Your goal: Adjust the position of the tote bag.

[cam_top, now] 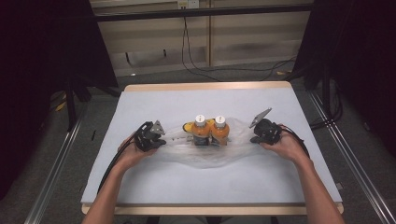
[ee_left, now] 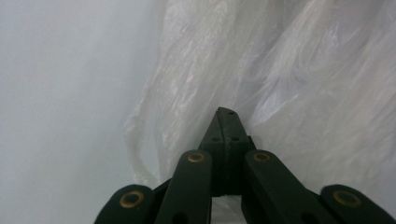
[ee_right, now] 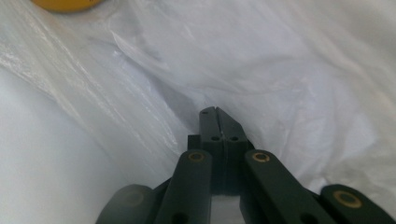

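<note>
Now | plastic bag: clear, crinkled, two orange bottles inside | left gripper, right gripper: jaws clenched on bag edges

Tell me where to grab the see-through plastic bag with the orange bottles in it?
Probably by its two loose ends, one from each side. The plastic bag lies flat and thin there, while its middle bulges around the orange bottles. The left gripper and right gripper sit shut at those ends.
</note>
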The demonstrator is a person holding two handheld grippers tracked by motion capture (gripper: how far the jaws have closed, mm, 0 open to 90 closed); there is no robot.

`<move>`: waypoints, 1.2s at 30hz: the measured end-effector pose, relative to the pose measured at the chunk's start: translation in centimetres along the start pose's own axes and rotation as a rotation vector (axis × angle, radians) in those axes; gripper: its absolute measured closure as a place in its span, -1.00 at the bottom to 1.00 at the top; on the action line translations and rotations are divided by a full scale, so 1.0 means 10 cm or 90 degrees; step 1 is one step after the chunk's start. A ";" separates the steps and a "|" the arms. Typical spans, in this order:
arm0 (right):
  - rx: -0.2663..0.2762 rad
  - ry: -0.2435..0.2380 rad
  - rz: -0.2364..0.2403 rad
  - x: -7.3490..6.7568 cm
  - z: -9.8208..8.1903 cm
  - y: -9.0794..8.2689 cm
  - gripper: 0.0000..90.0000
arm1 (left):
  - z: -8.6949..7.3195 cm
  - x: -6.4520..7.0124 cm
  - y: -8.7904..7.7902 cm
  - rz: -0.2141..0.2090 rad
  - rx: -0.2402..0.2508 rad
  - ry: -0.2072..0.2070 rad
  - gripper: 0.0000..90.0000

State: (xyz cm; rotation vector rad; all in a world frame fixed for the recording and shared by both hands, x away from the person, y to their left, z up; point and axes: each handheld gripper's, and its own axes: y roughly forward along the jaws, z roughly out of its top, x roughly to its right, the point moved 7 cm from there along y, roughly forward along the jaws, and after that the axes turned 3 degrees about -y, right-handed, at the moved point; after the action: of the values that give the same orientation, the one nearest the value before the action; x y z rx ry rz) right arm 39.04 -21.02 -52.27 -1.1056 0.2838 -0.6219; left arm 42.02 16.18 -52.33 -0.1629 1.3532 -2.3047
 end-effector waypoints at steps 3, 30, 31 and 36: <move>-0.013 -0.011 -0.012 0.04 -0.07 -0.03 1.00 | -0.02 -0.01 -0.02 0.005 -0.007 0.002 1.00; 0.038 0.004 -0.023 0.01 -0.33 -0.14 1.00 | -0.21 -0.05 -0.11 -0.006 0.014 -0.021 1.00; 0.038 0.007 -0.025 0.00 -0.32 -0.14 1.00 | -0.21 -0.05 -0.11 -0.007 0.016 -0.028 1.00; 0.040 0.010 -0.029 -0.01 -0.32 -0.15 1.00 | -0.21 -0.07 -0.11 -0.035 0.041 -0.064 1.00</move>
State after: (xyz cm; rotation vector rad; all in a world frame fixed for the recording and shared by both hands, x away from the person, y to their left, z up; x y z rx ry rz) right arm 36.87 -23.85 -52.37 -1.0501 0.2512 -0.6762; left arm 41.57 18.64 -52.37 -0.2948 1.2367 -2.3482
